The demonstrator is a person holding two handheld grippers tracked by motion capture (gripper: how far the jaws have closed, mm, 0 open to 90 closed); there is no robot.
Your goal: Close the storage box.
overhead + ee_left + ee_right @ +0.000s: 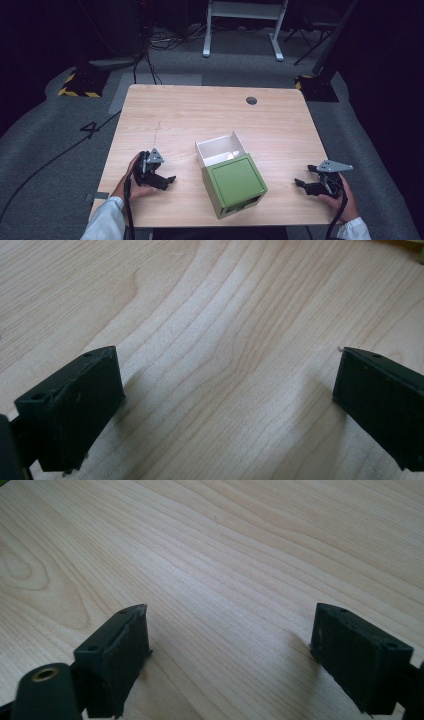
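I hold my left tool (167, 181) low over the near left of the wooden worktop (210, 112), its jaws spread wide with only bare wood grain between them in the left gripper view. My right tool (301, 184) sits near the worktop's right edge, jaws likewise wide apart and gripping nothing. Between the two, apart from both, stands a green box (234, 183) with its white inner drawer (218, 148) slid out toward the far side; something small and pale (232, 155) lies in the drawer, too small to tell what. A dark round hole (251, 100) marks the worktop's far right.
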